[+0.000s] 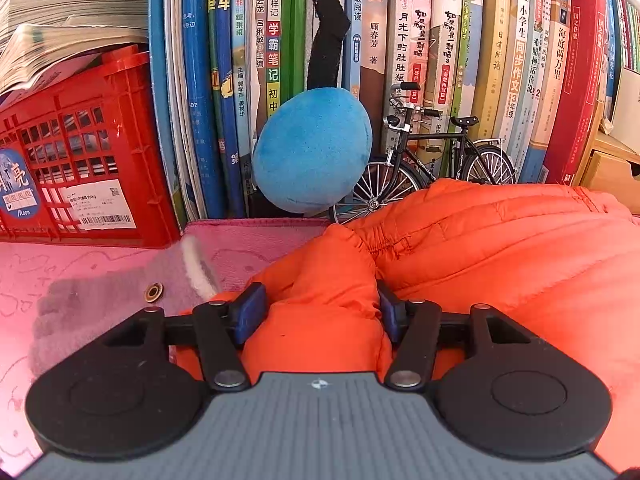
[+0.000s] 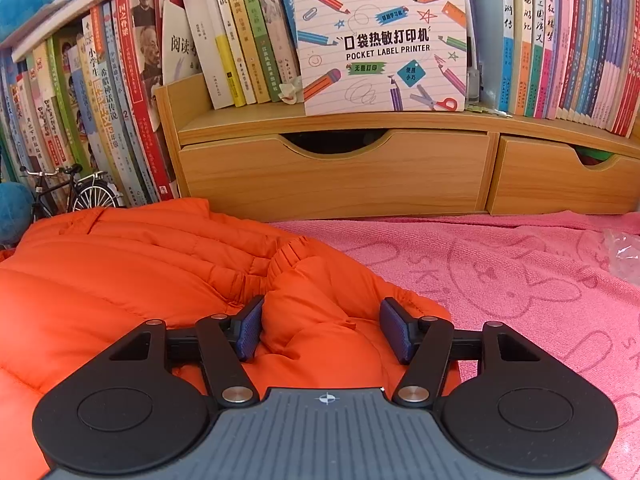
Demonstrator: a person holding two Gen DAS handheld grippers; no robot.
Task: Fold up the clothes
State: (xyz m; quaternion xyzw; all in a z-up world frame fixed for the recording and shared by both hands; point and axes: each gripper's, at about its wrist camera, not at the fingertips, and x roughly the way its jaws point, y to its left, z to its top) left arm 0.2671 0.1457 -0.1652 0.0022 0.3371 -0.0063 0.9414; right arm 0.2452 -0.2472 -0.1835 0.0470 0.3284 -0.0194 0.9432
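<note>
An orange puffer jacket [image 1: 500, 256] lies on a pink towel [image 1: 256, 240]. In the left wrist view my left gripper [image 1: 320, 312] has its blue pads on either side of a bunched fold of the jacket and grips it. In the right wrist view the jacket [image 2: 120, 264] fills the left half. My right gripper [image 2: 322, 330] straddles a puffy fold near the elastic cuff [image 2: 288, 258], with its pads pressing the fabric on both sides.
A purple glove [image 1: 100, 304] lies left of the jacket. A red crate [image 1: 80, 168], a blue plush [image 1: 312, 148], a model bicycle [image 1: 432, 160] and books stand behind. Wooden drawers [image 2: 332, 168] and a label printer box [image 2: 384, 48] line the back. The pink towel [image 2: 500, 280] extends right.
</note>
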